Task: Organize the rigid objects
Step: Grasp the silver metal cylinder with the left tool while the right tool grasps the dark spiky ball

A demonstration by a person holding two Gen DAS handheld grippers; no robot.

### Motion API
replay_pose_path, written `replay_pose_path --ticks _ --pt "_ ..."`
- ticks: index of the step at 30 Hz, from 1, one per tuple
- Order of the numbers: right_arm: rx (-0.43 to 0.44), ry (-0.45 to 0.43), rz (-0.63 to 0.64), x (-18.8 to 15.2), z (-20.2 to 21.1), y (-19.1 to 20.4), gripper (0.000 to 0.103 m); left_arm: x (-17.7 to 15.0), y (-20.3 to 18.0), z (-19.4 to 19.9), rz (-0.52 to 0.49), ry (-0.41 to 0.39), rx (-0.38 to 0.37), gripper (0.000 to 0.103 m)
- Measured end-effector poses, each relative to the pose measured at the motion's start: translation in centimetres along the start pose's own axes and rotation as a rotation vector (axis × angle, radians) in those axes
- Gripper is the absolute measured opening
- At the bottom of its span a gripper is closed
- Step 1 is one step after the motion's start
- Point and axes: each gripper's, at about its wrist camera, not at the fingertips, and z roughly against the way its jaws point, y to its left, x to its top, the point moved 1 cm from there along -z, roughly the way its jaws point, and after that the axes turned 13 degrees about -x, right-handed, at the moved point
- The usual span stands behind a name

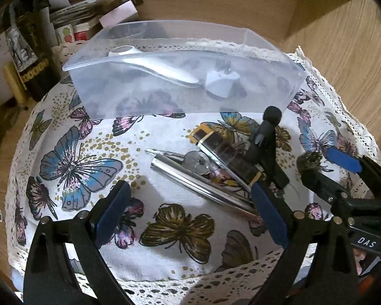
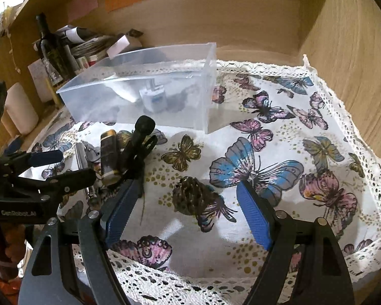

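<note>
Clear plastic bin (image 1: 144, 96) at the back of the butterfly cloth (image 1: 165, 254) already holds a white handled tool (image 1: 155, 66) and a white plug (image 1: 222, 82). Still loose on the cloth lie a chrome tube (image 1: 190, 180), a dark flat case (image 1: 226, 157), a black clip-like piece (image 1: 264, 137) and a pinecone (image 2: 193, 195). Both the left gripper (image 1: 190, 208) and right gripper (image 2: 188, 216) stand open and empty, the right one straddling the pinecone, so most of the sorting seems left.

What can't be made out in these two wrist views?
- Left wrist view: the near end of the silver tube is hidden behind a left gripper finger.
- Both views: the contents of the clear bin blur behind its frosted wall; only a white plug reads clearly.
- Right wrist view: the pile by the black clip is partly covered by the left gripper.
</note>
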Motion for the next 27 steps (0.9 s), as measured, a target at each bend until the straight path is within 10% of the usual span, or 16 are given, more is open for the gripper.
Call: replay_pose_path --ticks 15,23,27 --pt "-0.018 0.023 0.013 -0.5 -1.1 0.1 0.031 -2.2 2.1 2.7 0.028 -0.032 -0.029 0.050" --pt "-0.018 0.009 0.016 -0.6 -0.9 0.3 0.031 -2.4 0.8 2.2 -0.032 -0.033 -0.019 0.016" --pt "-0.018 -0.007 0.014 -0.5 -0.6 0.6 0.031 -2.4 0.5 2.2 -0.054 -0.037 -0.001 0.015"
